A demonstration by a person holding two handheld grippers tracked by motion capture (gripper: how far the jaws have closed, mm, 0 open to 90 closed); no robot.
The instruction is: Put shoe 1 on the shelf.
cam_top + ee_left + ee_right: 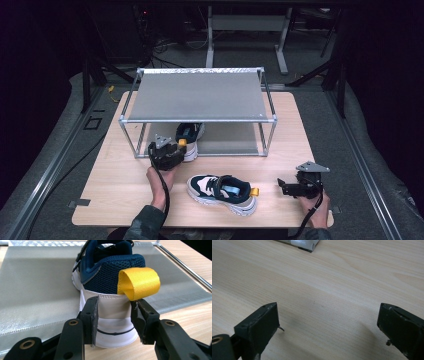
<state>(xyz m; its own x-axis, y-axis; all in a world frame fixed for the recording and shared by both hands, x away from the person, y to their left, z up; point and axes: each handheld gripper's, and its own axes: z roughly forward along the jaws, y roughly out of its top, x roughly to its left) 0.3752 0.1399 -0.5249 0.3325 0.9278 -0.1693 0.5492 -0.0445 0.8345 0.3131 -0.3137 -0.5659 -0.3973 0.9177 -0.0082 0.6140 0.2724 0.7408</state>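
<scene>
Between the left gripper's [113, 320] fingers sat the heel of a navy shoe [110, 277], pinched; the right gripper's [327, 327] fingers were spread wide above bare table [332, 290]

One navy-and-white sneaker [188, 140] with a yellow heel loop sits upright on the rack's lower shelf [235, 140]. Its mate [222, 193] lies near the table's [115, 185] front edge.

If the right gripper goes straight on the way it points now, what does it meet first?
Probably the heel of the navy-and-white sneaker lying on the wooden table; the right gripper, open, points left toward it, though depth is unclear.
</scene>
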